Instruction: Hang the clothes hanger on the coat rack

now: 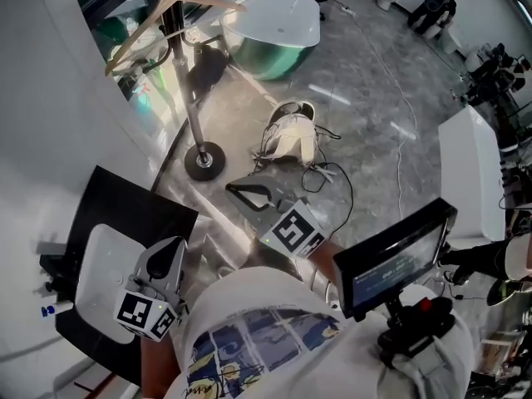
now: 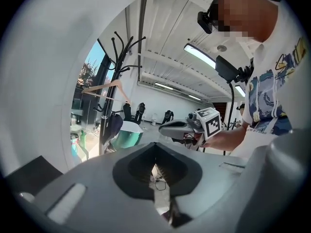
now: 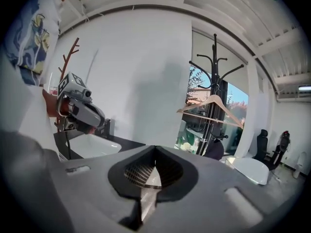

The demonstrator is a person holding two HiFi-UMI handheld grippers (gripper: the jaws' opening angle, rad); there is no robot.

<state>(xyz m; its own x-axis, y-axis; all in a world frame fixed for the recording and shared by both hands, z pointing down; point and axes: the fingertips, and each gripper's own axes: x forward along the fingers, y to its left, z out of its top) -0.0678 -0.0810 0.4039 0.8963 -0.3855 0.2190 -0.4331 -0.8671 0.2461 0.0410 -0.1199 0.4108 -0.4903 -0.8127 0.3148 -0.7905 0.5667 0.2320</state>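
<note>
Wooden clothes hanger [image 1: 143,32] hangs on the black metal coat rack [image 1: 190,98], well apart from both grippers. The left gripper [image 2: 156,152] and right gripper [image 3: 154,154] have their jaws clenched together, nothing between them.

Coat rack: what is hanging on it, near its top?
A bare wooden clothes hanger hangs on the coat rack, just below the top hooks. Where the hanger catches the rack cannot be seen, because that spot is too dark.

Head view steeply down — gripper views level (both share the coat rack [image 3: 215,67]).
</note>
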